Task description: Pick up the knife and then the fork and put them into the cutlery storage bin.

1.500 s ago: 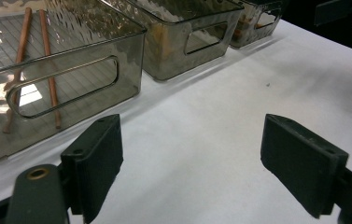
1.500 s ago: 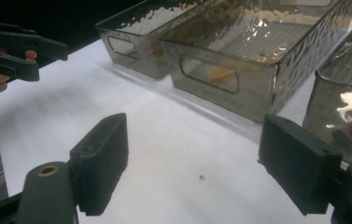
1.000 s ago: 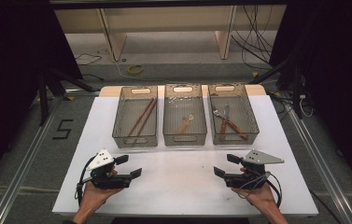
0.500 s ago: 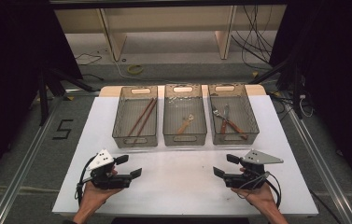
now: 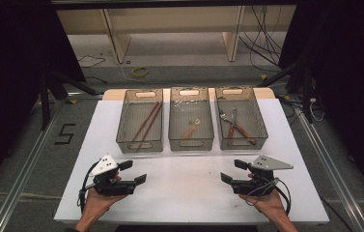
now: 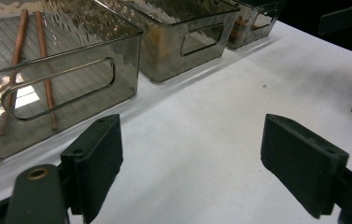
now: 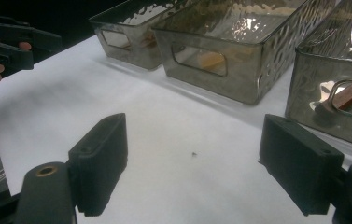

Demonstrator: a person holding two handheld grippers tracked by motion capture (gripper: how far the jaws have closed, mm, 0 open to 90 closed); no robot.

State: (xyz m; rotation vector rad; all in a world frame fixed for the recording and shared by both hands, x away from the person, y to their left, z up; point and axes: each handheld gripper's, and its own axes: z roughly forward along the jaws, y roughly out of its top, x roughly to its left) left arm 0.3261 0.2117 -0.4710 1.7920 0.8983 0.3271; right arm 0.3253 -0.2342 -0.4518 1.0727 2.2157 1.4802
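Three smoky clear bins stand in a row at the back of the white table point(image 5: 184, 193). The left bin point(image 5: 140, 121) holds two brown chopsticks point(image 5: 146, 122). A small wooden spoon point(image 5: 190, 129) lies in the middle bin point(image 5: 191, 119). The right bin point(image 5: 240, 117) holds a fork and a knife with brown handles point(image 5: 235, 128). My left gripper point(image 5: 133, 172) rests open near the front left of the table, empty, jaws pointing right. My right gripper point(image 5: 233, 171) is open at the front right, empty, jaws pointing left. In the left gripper view the chopsticks point(image 6: 45, 74) show through the bin wall point(image 6: 61, 88).
The table's front edge runs just under both hands. Cables trail from each gripper. Beyond the bins the floor carries metal rails, loose cables and wooden shelf legs. Bare white tabletop lies between the two grippers and the bins.
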